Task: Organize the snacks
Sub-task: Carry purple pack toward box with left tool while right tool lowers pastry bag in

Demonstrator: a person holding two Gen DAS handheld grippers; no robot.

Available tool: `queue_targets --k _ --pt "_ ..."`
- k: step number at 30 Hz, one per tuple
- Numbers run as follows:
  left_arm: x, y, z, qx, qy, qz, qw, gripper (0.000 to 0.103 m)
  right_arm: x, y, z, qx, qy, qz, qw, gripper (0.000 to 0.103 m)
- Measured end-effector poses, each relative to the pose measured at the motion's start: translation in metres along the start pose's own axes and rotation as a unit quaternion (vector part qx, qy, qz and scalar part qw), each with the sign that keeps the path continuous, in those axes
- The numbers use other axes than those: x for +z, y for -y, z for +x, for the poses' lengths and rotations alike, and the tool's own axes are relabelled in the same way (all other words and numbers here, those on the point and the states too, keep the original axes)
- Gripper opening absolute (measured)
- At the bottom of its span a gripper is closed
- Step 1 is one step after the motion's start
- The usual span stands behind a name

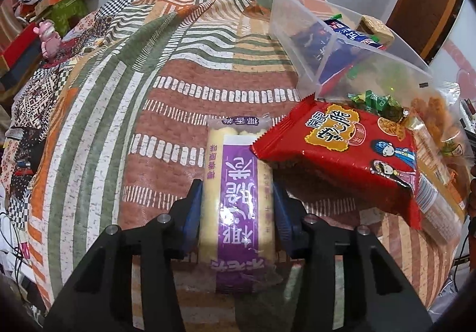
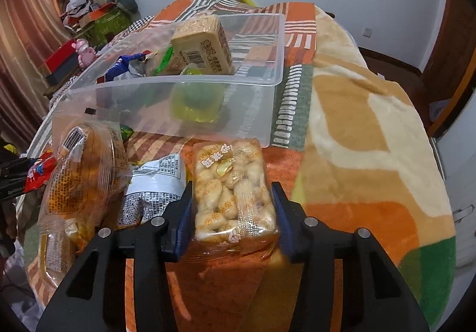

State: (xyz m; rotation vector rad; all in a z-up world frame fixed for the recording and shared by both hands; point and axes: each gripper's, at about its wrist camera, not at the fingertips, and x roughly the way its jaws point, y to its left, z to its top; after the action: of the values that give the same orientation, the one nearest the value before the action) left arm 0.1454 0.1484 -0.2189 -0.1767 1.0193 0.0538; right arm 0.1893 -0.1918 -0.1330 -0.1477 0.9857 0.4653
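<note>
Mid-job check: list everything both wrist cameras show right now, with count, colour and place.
Purple snack pack: 1, purple and cream, between the left gripper's fingers.
Red snack bag: 1, red, right of the purple pack, overlapping its upper corner.
Rice cracker pack: 1, clear with golden pieces, between the right gripper's fingers.
Clear bin: 1, transparent, on the bedspread, holding several snacks.
Tan biscuit block: 1, tan, in the bin.
Blue packet: 1, blue, in the bin.
Green jelly cup: 1, yellow-green, in the bin.
Orange pastry bag: 1, clear and orange, left of the bin.
White packet: 1, white and grey, beside the cracker pack.
Left gripper: closed on the purple pack.
Right gripper: closed on the cracker pack.
</note>
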Motion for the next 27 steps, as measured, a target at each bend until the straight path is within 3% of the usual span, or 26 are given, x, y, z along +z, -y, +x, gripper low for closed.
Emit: queue_targets --k 16,27 --pt "0.009 -0.012 -0.052 0.016 0.047 -0.017 0.9986 0.045 0.002 -0.008 -0.039 -0.010 0.054 0.005 0.998 0.043" --pt "0.047 0.020 -0.081 -0.010 0.094 0.005 0.9955 0.045 0.023 -0.012 -0.056 -0.011 0.097 0.001 0.995 0.043"
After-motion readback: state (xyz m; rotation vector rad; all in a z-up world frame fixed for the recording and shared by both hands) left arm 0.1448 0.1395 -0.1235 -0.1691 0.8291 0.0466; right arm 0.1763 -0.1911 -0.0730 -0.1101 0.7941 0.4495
